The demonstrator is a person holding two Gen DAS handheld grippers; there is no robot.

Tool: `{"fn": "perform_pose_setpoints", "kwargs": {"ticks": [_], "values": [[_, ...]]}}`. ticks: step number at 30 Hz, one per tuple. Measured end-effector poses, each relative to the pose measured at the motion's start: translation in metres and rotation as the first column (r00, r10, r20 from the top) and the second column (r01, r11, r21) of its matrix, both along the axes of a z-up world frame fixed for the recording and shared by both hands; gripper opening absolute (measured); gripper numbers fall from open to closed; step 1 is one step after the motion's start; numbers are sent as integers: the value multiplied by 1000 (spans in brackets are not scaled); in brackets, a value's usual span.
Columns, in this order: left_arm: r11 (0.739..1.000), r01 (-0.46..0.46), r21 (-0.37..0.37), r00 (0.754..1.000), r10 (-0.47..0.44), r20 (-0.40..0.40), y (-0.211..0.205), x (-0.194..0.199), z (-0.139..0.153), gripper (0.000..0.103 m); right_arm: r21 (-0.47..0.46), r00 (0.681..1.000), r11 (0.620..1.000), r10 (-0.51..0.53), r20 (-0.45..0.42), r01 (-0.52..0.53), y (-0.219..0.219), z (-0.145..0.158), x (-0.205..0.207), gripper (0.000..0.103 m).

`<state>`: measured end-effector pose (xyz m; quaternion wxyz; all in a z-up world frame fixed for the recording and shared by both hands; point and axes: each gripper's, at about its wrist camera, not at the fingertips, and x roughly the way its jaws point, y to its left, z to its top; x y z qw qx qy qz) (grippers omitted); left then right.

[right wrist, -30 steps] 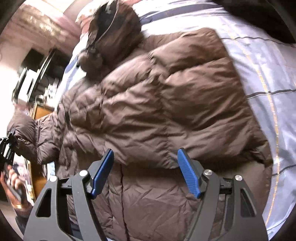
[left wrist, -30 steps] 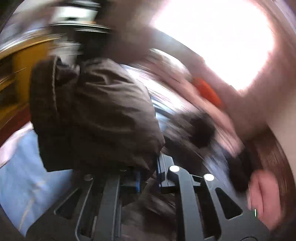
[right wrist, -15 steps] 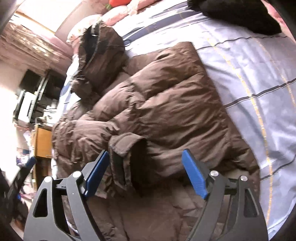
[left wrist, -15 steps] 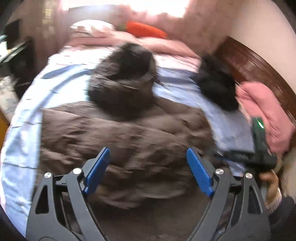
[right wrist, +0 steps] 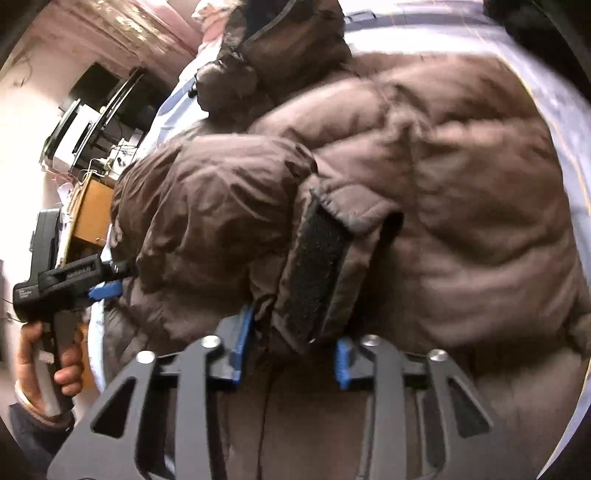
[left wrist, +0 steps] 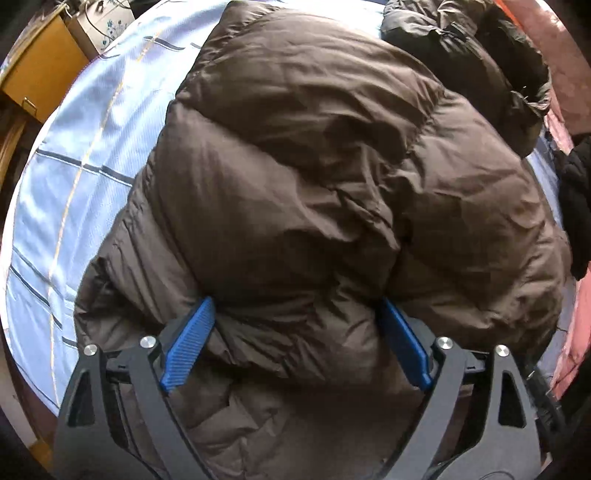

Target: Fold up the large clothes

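Observation:
A brown puffer jacket (left wrist: 314, 155) lies on the bed with both sleeves folded across its body. Its hood (left wrist: 480, 62) points to the upper right. My left gripper (left wrist: 295, 343) points straight down onto the jacket. Its jaws are opening and stand wide, and a bulge of jacket fabric swells between the blue pads (left wrist: 188, 343). In the right wrist view the sleeve cuff (right wrist: 314, 266), with its black fastening strip, sits between the pads of my right gripper (right wrist: 291, 350). Those jaws are closing and press on the cuff. The left gripper (right wrist: 114, 277) shows there at the jacket's left edge, held by a hand (right wrist: 55, 369).
The bed has a light blue striped sheet (left wrist: 74, 166). A black garment (left wrist: 580, 206) and pink bedding (left wrist: 576, 55) lie along the right side. A wooden cabinet (left wrist: 33, 70) and a small box (left wrist: 99, 26) stand beyond the bed's left edge.
The left gripper let go of the sleeve, opened wide and dropped onto the jacket. That sleeve now lies folded across the body. The right gripper's jaws narrowed onto the cuff.

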<state>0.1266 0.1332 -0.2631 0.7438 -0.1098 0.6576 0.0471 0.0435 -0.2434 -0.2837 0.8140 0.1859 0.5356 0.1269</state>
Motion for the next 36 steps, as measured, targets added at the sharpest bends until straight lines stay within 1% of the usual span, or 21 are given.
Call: {"fn": "perform_pose_setpoints", "kwargs": {"ticks": [3,4,8,10,11,12,13,15,17,18,21,23,24,26,27,28,29,30,31,33,36], "values": [[998,14,65,1000,-14,-1,-3,2,-2,94,-6,993,1000,-8,120,9,1,12,16,19],[997,12,72,1000,-12,0,-3,2,-3,95,-2,990,1000,-13,142,14,3,15,20,19],[991,-6,133,1000,4,14,5,5,-4,95,49,989,998,-38,140,32,9,12,34,19],[975,-25,222,999,19,26,16,7,-9,97,59,994,998,-28,108,22,14,7,36,20],[966,-36,257,999,30,25,23,10,-14,100,66,995,998,-22,97,16,14,7,33,28],[963,-52,263,999,49,16,37,15,-18,101,77,996,997,-9,83,3,15,7,31,41],[965,-69,252,998,69,8,45,17,-23,101,78,997,997,-6,78,-1,16,9,30,48],[968,-115,224,993,116,9,57,18,-23,101,57,996,998,-21,91,16,14,17,26,59],[964,-156,214,988,154,27,64,17,-11,98,-13,992,998,-61,114,63,7,27,22,69],[959,-176,223,984,167,59,67,14,2,97,-44,985,993,-101,137,108,1,33,20,72],[939,-182,293,975,132,180,64,7,37,96,-55,976,988,-137,171,148,-9,43,15,73],[932,-159,327,972,91,215,60,3,46,96,-43,989,994,-98,114,103,-6,42,13,73],[937,-137,322,973,66,223,58,3,47,96,-37,991,994,-96,93,99,-4,40,10,73],[951,-97,292,977,34,211,53,3,43,96,16,994,995,-104,33,103,-3,31,-3,72],[962,-69,264,980,16,198,44,1,41,96,48,994,993,-105,20,104,-2,29,-8,66],[968,-53,245,982,6,188,41,1,38,89,104,997,991,-80,6,79,4,25,-13,60],[974,-35,224,985,-4,173,33,1,34,81,126,999,991,-38,-2,37,12,22,-15,51],[979,-18,202,988,-14,156,25,1,27,78,107,1000,994,-13,1,13,18,21,-16,50],[983,-4,183,990,-22,140,23,-6,22,74,47,1000,999,23,21,-24,30,19,-17,50],[987,19,160,997,-31,77,14,-5,5,74,-21,998,998,58,33,-57,43,13,-16,50],[982,25,186,999,-29,19,14,-2,-16,77,-41,999,998,46,14,-45,50,-6,-1,50]]}}
